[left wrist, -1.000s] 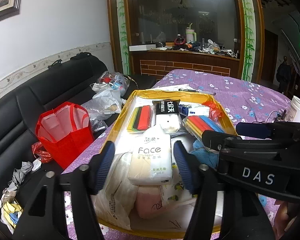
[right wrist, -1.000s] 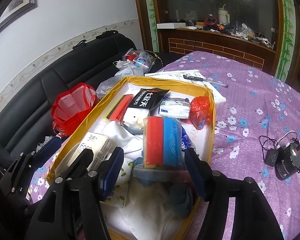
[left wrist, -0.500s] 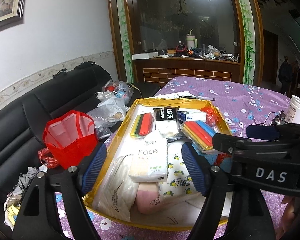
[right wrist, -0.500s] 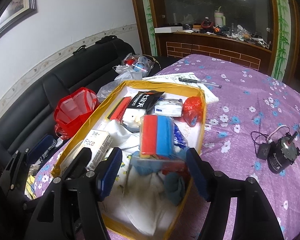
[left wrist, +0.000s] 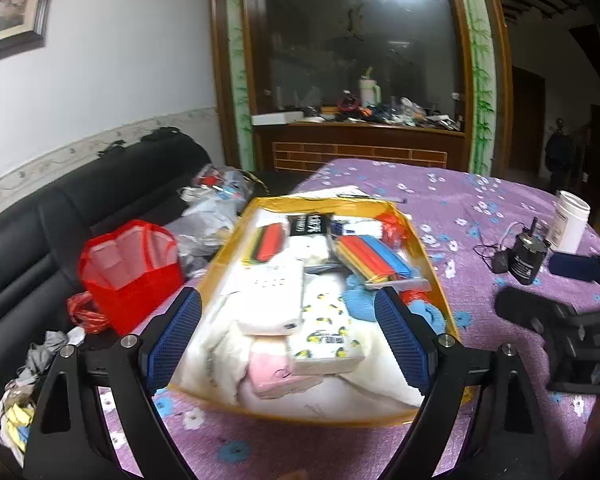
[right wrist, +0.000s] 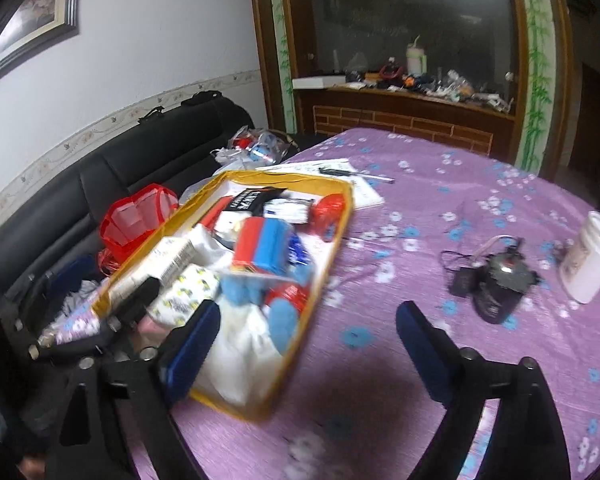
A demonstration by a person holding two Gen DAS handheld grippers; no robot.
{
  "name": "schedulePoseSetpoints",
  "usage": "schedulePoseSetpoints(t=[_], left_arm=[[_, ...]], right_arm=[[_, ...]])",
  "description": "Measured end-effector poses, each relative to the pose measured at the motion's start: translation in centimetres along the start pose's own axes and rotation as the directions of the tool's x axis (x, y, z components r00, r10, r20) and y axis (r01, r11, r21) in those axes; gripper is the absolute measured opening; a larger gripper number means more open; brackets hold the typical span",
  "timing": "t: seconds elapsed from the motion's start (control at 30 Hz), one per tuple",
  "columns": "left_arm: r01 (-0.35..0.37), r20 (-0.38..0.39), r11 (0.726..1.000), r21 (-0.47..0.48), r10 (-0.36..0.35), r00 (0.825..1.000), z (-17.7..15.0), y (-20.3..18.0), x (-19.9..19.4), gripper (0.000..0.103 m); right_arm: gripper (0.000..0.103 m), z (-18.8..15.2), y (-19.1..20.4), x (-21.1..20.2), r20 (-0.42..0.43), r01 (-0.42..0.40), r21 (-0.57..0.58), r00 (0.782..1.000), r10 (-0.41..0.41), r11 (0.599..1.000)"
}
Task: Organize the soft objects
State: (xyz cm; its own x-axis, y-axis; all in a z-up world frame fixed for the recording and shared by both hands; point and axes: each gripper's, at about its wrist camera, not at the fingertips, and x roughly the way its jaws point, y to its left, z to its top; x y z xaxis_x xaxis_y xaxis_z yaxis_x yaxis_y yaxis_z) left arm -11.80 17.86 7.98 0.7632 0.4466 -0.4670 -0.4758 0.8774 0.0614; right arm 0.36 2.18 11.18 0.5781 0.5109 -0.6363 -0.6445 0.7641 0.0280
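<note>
Yellow tray [left wrist: 430,264] beyond open jaws

Both the left gripper [left wrist: 288,340] and right gripper [right wrist: 304,344] have black, silver-screwed frames with ribbed blue pads [left wrist: 404,344].

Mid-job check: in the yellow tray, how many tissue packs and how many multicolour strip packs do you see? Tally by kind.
Tissue packs: 3 (white pack, lemon-print pack, pink pack, partly buried)
Multicolour strip packs: 2 (red-and-green pack, red-and-blue pack)
Total: 5
</note>
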Motion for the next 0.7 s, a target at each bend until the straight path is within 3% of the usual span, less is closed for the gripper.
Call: schedulePoseSetpoints(t=[0.1,0.17,0.27,0.4,0.53,0.7], left_arm=[[-0.004,0.033,1.0,-0.012,0.005,0.999,-0.2,0.4,-1.2,0.089],[-0.065,0.05,0.998,-0.015,0.066,0.997,-0.4,0.5,-2.1,0.097],[-0.144,0.081,0.989,-0.042,0.147,0.986,-0.7,0.7,-3.3,0.099],[-0.168,0.171,0.984,-0.061,0.176,0.969,-1.2,0.9,-5.0,0.099],[-0.167,0.09,0.98,-0.107,0.177,0.98,-0.6,1.3,-3.2,0.099],[-0.181,-0.008,0.976,-0.118,0.182,0.983,-0.9,1.1,-1.0,0.099]], right_arm=[[0.097,-1.9,-0.2,-1.2,0.031,0.002,-0.054,1.0,0.0,0.999],[0.1,-3.0,-0.3,-1.8,0.046,-0.006,-0.075,0.999,0.01,0.997],[0.1,-3.2,-0.2,-2.4,0.058,-0.029,-0.09,0.998,0.035,0.996],[0.102,-3.8,-0.2,-2.7,0.078,-0.048,-0.086,0.995,0.055,0.995],[0.102,-4.2,-0.2,-1.7,0.017,-0.068,-0.075,0.997,0.07,0.995],[0.102,-4.3,-0.3,-1.9,0.023,-0.081,-0.072,0.996,0.083,0.994]])
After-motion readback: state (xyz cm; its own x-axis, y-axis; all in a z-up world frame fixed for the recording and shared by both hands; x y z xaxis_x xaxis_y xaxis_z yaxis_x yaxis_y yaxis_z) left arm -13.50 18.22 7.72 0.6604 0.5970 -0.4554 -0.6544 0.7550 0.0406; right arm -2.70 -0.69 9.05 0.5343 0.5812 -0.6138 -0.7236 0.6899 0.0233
